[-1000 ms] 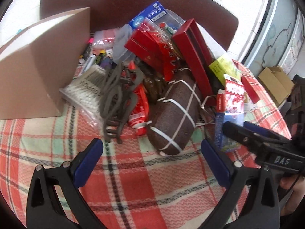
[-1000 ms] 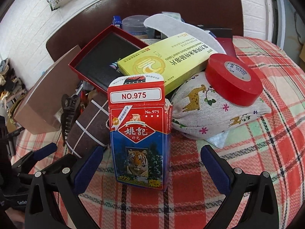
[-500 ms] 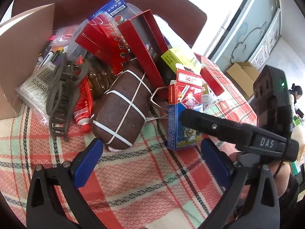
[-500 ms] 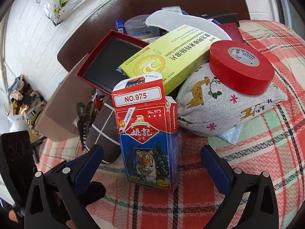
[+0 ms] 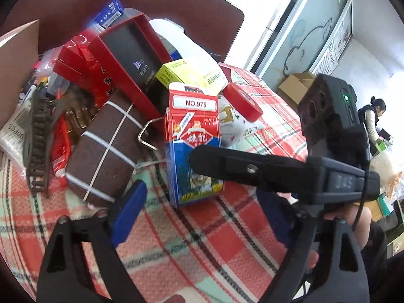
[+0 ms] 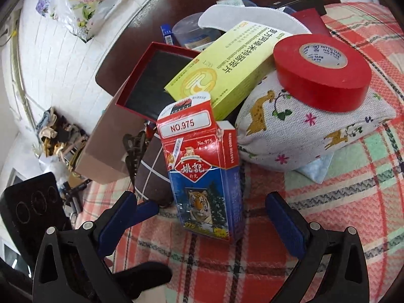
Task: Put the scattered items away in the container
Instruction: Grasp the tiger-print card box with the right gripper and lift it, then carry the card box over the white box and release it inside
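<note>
A red and blue playing-card box marked NO.975 (image 6: 202, 169) stands upright on the plaid cloth; it also shows in the left wrist view (image 5: 193, 141). My right gripper (image 6: 202, 217) is open, with its blue pads on either side of the box's base, apart from it. My left gripper (image 5: 202, 212) is open and empty just in front of the same box; the right gripper's black arm (image 5: 252, 169) crosses in front of it. A brown cardboard box (image 6: 111, 146) stands at the left, also in the left wrist view (image 5: 15, 70).
Behind the card box lies a pile: brown pouch with white lines (image 5: 106, 149), red open box (image 5: 128, 60), yellow box (image 6: 227, 68), red tape roll (image 6: 320, 73) on a giraffe-print pouch (image 6: 303, 136), grey hair claw (image 5: 38, 139), red tube (image 5: 59, 151). A dark chair back stands behind.
The left gripper has swung right and closer to the card box. The right gripper has moved forward toward the box, which now stands between its pads.
</note>
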Demonstrator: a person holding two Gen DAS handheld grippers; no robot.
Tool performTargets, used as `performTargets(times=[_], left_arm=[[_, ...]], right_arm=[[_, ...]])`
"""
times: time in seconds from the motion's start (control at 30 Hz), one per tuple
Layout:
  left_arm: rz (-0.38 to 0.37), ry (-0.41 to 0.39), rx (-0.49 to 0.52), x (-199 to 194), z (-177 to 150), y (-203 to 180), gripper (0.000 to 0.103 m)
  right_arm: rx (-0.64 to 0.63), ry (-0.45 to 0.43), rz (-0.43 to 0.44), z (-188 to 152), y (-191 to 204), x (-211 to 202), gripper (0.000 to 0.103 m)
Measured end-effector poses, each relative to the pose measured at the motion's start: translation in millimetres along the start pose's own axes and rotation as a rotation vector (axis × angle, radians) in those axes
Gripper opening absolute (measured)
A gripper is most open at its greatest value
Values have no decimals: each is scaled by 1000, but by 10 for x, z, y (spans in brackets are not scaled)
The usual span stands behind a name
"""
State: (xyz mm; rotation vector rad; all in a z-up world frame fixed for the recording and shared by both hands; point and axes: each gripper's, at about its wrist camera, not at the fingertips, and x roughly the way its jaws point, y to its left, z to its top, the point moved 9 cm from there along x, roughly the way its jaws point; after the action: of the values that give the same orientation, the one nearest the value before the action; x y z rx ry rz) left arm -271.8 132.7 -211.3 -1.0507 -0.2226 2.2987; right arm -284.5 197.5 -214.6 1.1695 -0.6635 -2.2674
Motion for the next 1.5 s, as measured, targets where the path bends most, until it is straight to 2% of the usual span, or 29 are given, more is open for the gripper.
performTargets(times=[0.07,0.13,0.23,0.3,0.37,0.4,0.43,0.47,0.7,0.93,1.07,1.3,1.5], left_arm=[[3,5,-23,50,45,37,71],[2,15,-34,117,80,78,71],[5,27,-28,206,112,107,69],[2,40,-25,276,111,97,60],[-5,54,-18,335,106,72,57],[-7,64,-14,377,97,57,57],[-7,74,-7,424,83,43,56],[-19,81,-7,450,78,18,52],[-22,69,33,422,129,-88,52],[-18,29,53,227,197,-176,52],[-11,-1,53,2,193,-203,52],[9,-76,33,-463,156,-93,52],[36,-144,-6,-911,220,199,52]], right_arm=[[-18,2,18,31,25,9,100],[-40,15,42,50,72,44,95],[-62,38,47,7,38,91,85],[-76,50,52,9,42,141,75],[-85,66,64,-12,49,187,73],[-90,76,68,-28,59,219,68],[-96,81,51,-37,47,248,67],[-99,85,48,-42,47,263,62],[-115,55,49,-40,148,174,62],[-143,25,53,-14,399,41,62],[-163,15,57,-34,559,-35,62],[-243,14,68,-102,1139,6,62],[-329,36,79,-168,1587,157,62]])
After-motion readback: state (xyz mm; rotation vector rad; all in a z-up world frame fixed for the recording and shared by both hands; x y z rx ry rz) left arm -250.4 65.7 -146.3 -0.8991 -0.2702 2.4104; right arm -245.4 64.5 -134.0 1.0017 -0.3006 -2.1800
